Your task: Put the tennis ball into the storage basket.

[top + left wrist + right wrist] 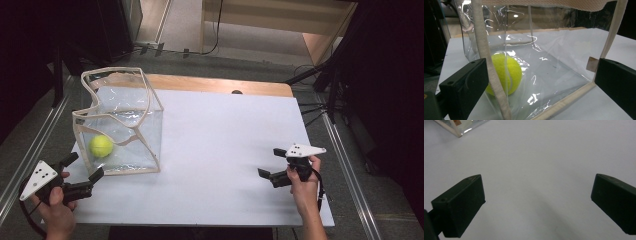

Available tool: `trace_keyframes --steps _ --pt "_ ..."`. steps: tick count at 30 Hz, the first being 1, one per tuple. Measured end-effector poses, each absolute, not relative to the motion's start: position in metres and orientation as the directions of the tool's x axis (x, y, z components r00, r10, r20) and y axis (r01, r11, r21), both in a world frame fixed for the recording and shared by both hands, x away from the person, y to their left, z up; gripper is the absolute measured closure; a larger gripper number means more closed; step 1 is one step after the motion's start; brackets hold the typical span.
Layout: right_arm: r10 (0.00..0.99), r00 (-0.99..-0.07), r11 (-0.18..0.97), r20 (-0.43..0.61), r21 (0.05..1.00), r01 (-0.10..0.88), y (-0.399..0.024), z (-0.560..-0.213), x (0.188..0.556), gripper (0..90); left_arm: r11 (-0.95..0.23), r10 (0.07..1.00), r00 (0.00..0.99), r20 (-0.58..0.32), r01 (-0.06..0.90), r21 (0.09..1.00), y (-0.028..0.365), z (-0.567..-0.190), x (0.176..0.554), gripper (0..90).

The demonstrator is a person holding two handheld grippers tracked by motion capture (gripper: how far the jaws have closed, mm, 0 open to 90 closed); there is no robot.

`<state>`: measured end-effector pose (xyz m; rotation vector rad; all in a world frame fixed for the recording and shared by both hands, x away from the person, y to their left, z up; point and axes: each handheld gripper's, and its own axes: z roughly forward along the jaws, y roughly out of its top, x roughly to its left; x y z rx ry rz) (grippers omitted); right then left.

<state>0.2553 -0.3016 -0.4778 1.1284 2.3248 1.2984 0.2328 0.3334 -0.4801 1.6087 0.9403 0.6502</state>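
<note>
Your left gripper (86,167) sits at the near left corner of the white table (225,150), jaws spread wide and holding nothing. Just ahead of it stands the clear bag (131,135) with cream cloth edging, upright and open at the top. In the left gripper view the bag (554,72) is right in front of the jaws: its near corner seam runs down just beside your left jaw, and its bottom edge runs toward the right jaw. You cannot tell from that view whether either jaw touches the plastic.

The tennis ball (101,146) lies inside the bag on its floor, in the corner closest to your left gripper. Through the plastic you see the ball (510,73) just past the left jaw, partly behind the corner seam.

Your right gripper (272,162) is well apart from the bag, over the near right part of the table. Its jaws are also spread wide and empty, pointing across bare table (536,165); a corner of the bag (461,126) shows far ahead and to the left of them.
</note>
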Motion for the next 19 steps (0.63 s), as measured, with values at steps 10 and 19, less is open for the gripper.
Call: trace_keyframes --steps 10,19 --pt "0.773 -0.606 0.197 0.186 0.838 0.508 -0.336 -0.495 0.232 0.0 -0.088 0.842 0.536 -0.056 0.240 0.967 0.331 -0.481 0.233 0.0" --pt "0.805 -0.552 0.097 0.216 0.871 0.482 -0.361 -0.508 0.220 0.0 -0.084 0.846 0.529 -0.062 0.247 0.965 0.332 -0.482 0.233 0.0"
